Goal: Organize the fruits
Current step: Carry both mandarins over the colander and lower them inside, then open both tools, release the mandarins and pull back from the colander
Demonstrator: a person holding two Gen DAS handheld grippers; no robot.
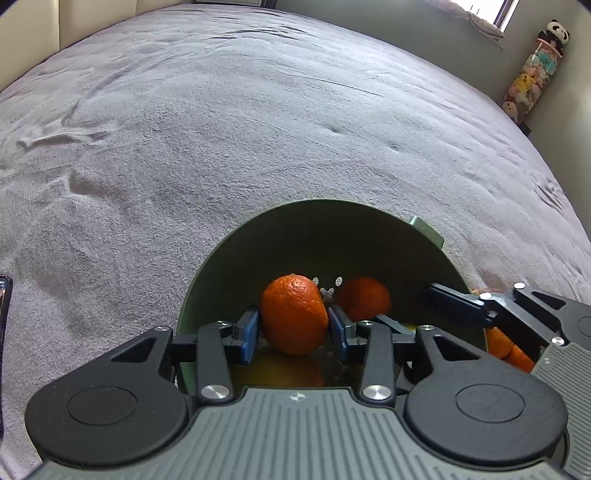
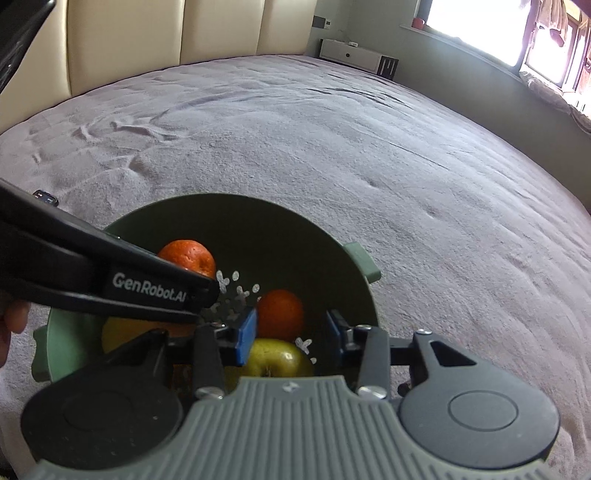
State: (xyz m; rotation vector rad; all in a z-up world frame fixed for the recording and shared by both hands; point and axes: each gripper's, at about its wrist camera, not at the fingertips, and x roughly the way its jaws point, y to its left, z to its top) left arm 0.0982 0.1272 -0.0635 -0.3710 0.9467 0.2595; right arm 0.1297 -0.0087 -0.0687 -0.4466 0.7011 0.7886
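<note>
Tangerine (image 1: 293,314) sits clamped in left claw (image 1: 291,328); right claw (image 2: 291,332) gapes empty.

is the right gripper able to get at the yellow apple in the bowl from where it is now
Probably yes. The right gripper hangs open inside the green bowl, the yellow apple just below its fingers, nothing between; the orange sits just behind.

A home bedroom: grey-covered bed (image 2: 332,147), padded headboard (image 2: 184,33), stuffed toys (image 1: 535,74)
</note>
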